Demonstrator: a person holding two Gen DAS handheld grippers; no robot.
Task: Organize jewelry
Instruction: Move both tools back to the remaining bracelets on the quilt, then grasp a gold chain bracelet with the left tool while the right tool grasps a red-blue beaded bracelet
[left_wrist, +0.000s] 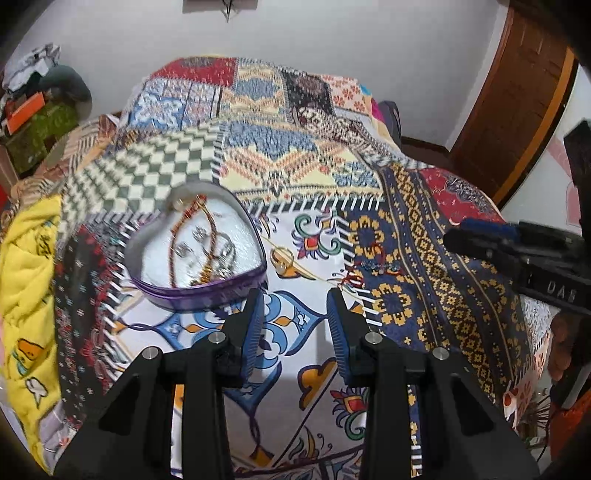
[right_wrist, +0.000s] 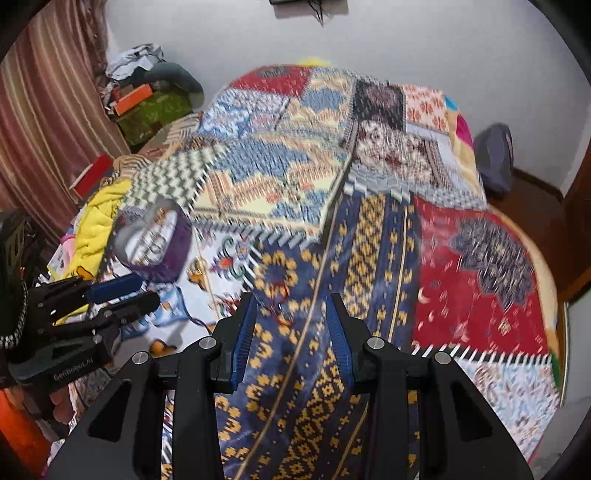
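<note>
L gripper (left_wrist: 295, 306) hovering w/ fingers wide, heart box (left_wrist: 195, 251) at 10 o'clock; R gripper (right_wrist: 291, 310) gaping wide, empty, over bracelet (right_wrist: 279, 301).

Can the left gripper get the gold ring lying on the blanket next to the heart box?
Probably yes. The left gripper is open and holds nothing, and the gold ring lies bare on the blanket just ahead of its fingertips. The heart box sits to the side, not in between.
</note>
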